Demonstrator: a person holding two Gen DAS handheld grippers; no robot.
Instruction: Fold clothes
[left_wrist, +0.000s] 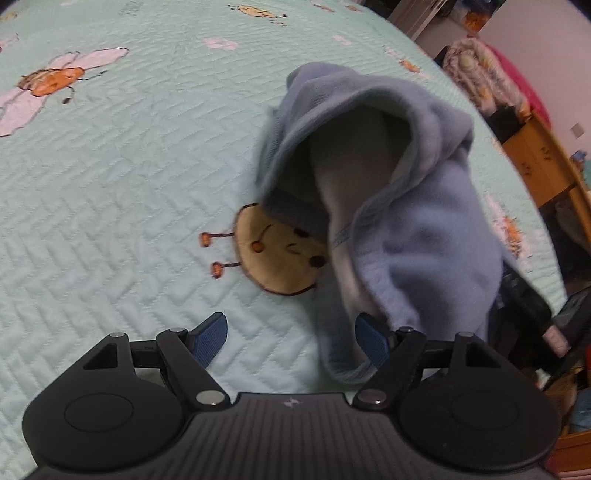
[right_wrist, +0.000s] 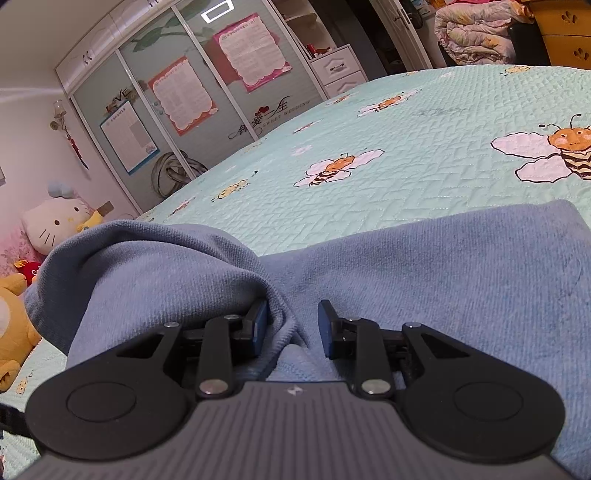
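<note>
Jaws of the left gripper stand wide, empty, angled down over the bedspread; right gripper apparently pinches a fold of one blue garment lying there.

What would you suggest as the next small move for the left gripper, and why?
Probably shift the left gripper sideways onto the hanging edge of the blue garment and close: its jaws stand wide with only bedspread between them, and the cloth merely brushes one pad.

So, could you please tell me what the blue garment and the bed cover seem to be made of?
Blue garment: probably fleece or brushed knit, matte, with a fuzzy nap. Bed cover: apparently quilted fabric with a slight sheen, stitched zigzag lines and bee motifs.
</note>
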